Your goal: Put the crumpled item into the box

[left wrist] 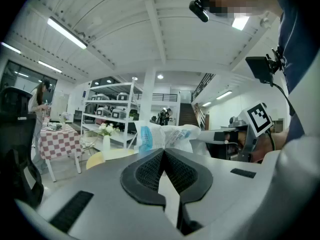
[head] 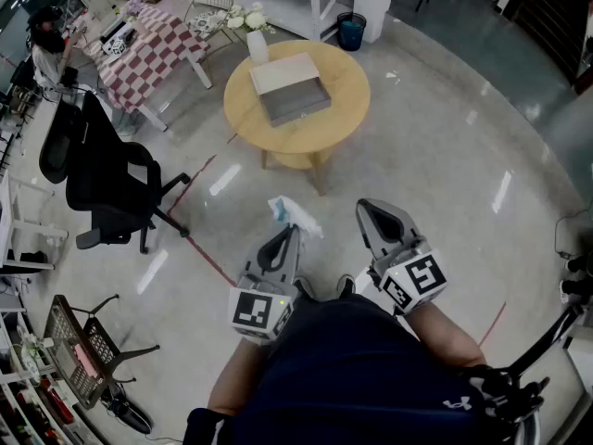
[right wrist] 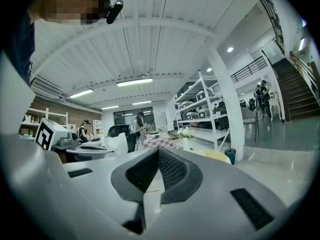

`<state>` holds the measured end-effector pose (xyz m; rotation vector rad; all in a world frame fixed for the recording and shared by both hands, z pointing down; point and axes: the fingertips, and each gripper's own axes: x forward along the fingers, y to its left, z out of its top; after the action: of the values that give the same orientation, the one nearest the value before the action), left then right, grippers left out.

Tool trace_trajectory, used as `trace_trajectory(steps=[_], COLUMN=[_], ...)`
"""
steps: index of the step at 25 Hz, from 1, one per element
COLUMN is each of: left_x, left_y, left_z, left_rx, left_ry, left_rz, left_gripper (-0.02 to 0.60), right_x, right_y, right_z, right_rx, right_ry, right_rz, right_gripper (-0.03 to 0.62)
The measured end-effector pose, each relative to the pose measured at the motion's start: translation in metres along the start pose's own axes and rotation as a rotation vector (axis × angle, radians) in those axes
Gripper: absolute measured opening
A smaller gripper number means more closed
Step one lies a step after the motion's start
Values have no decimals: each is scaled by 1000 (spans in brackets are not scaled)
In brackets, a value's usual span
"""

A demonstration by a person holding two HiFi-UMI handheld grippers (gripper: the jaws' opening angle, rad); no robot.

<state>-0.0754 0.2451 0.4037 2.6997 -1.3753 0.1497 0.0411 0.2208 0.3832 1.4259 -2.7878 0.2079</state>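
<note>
In the head view a crumpled white and blue item (head: 293, 213) sticks out of the tips of my left gripper (head: 294, 231), which is shut on it, held above the floor close to my body. The left gripper view shows the same crumpled item (left wrist: 170, 136) bunched just past the closed jaws of the left gripper (left wrist: 163, 152). The open grey box (head: 294, 97) lies on a round wooden table (head: 343, 110) some way ahead. My right gripper (head: 370, 210) hangs beside the left one. Its jaws meet with nothing between them, as the right gripper (right wrist: 158, 152) shows in its own view.
A white vase with flowers (head: 256, 43) stands at the table's far edge. A black office chair (head: 111, 179) is to the left, a checkered table (head: 153, 52) behind it, a blue bin (head: 351, 31) beyond the round table. A red line (head: 199, 248) crosses the grey floor.
</note>
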Motion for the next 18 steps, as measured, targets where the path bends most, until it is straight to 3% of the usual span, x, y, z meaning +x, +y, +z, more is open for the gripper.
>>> trace_trajectory(steps=[18], left_x=[7], left_y=[-33], left_z=[-2], left_rx=[-16], left_ry=[12], left_rz=[36], left_gripper=[15], right_x=[-39], right_y=[-24], right_z=[-3], right_rx=[52], right_ry=[-1], right_rz=[14], right_gripper=[2])
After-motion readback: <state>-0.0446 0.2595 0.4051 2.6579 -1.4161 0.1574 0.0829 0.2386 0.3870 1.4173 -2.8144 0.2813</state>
